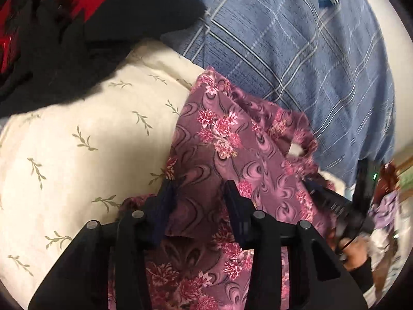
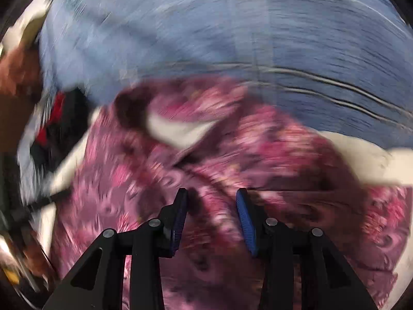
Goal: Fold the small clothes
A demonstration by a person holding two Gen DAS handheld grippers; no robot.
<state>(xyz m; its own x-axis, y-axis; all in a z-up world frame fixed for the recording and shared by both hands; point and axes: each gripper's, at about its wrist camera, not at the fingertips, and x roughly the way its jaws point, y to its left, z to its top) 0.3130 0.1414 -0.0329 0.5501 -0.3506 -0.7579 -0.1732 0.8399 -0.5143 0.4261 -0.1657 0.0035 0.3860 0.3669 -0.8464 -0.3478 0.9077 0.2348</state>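
A small purple garment with pink flowers (image 1: pixel 222 139) lies on a cream sheet with green sprigs (image 1: pixel 77 139). My left gripper (image 1: pixel 200 186) is open just above the garment's near part, with cloth showing between its fingers. In the right wrist view the same garment (image 2: pixel 180 160) fills the middle, strongly blurred. My right gripper (image 2: pixel 211 193) is open over it, with nothing gripped. The right gripper also shows in the left wrist view (image 1: pixel 335 201) at the garment's right edge.
A blue plaid cloth (image 1: pixel 296 51) covers the far side and shows in the right wrist view (image 2: pixel 232 33). A black and red garment pile (image 1: pixel 64 25) lies at the far left on the sheet.
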